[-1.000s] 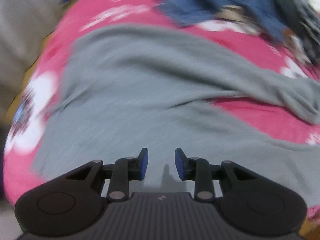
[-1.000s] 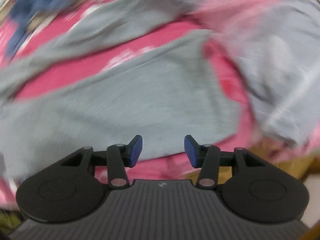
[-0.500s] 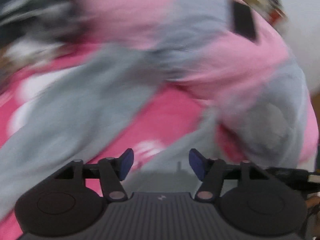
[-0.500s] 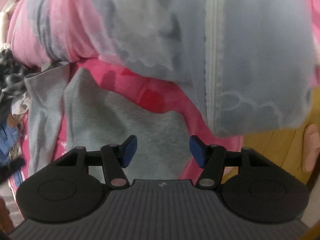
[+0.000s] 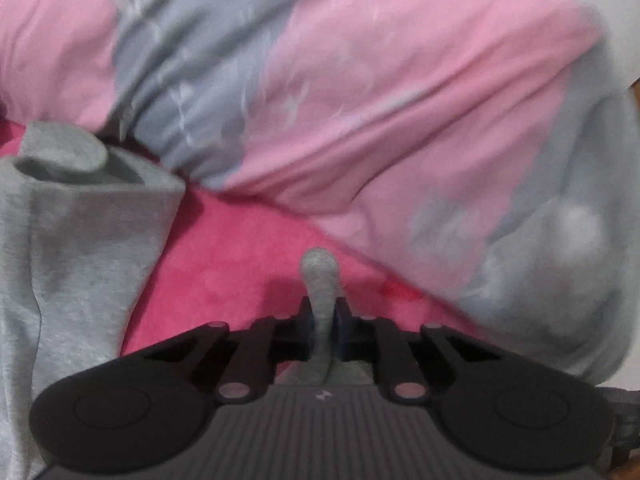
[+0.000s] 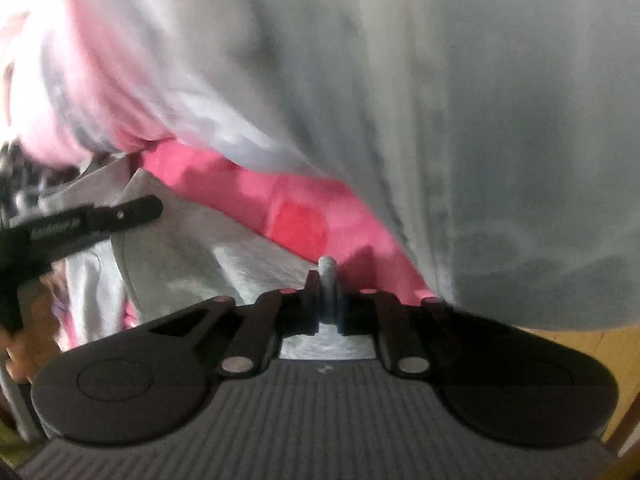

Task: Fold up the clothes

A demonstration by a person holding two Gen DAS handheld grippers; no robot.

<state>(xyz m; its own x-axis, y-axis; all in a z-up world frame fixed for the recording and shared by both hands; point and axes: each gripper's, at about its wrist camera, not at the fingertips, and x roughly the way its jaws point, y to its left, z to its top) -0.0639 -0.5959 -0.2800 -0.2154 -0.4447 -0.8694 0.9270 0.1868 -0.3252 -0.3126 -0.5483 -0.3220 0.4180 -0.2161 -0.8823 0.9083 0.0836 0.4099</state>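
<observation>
Between the blue pads of the left gripper [image 5: 323,318] stands a pinched ridge of the grey garment [image 5: 76,240], so its jaws are clenched on that cloth. The right gripper [image 6: 327,312] is likewise clamped on a thin fold of the same grey fabric. The garment lies on the deep pink bedspread [image 5: 224,264], its body spread to the left and an open cuff or neck hole gaping at the far left. A bulky pink-and-blue quilt [image 5: 360,120] is heaped on the far side and right, very near both grippers, and it fills most of the right wrist view.

Both grips look shallow, with only a small bead of fabric showing past the pads. If the grippers pull apart or lift fast, the knit could slide out and the fold would collapse. The quilt is the other risk: a swing toward the far side could catch it or drag the garment under it. In the right wrist view the left gripper's arm sits close at the left, so a crossing motion could knock the two tools together. Blur makes the pinch depth uncertain.
</observation>
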